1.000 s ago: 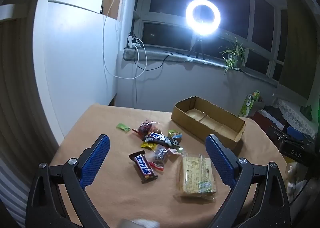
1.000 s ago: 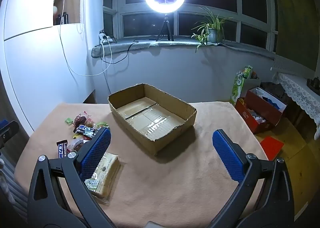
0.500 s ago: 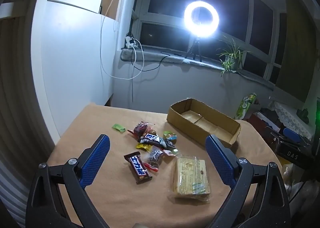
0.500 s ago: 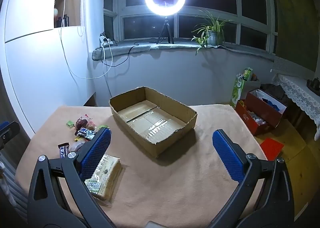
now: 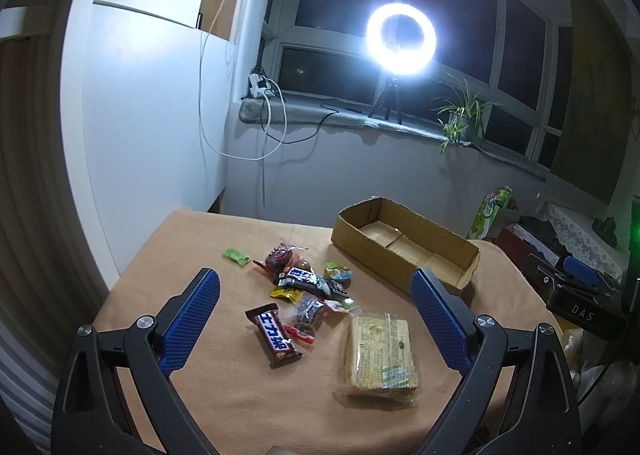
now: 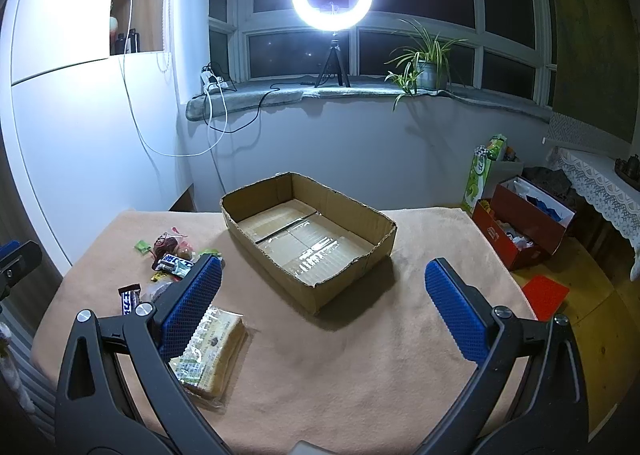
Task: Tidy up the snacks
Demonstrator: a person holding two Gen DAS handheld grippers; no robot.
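- Left gripper (image 5: pixel 315 315) spread wide, holding nothing, above the snacks (image 5: pixel 308 287)
- Right gripper (image 6: pixel 323 305) also wide, holding nothing
- Snacks: small bright wrappers, a dark bar (image 5: pixel 273 336), a clear cracker pack (image 5: pixel 380 359), heaped on the tan table (image 5: pixel 240 395) left of the open box (image 6: pixel 310 237)

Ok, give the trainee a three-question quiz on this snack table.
1. True or false: the cardboard box already holds snacks.
2. Which lies nearest the left hand-held gripper: A) green candy, B) chocolate bar, C) potted plant?
3. Fill in: the right hand-held gripper is ____.

Key: 1 false, it is empty; 2 B; 3 open, holding nothing.
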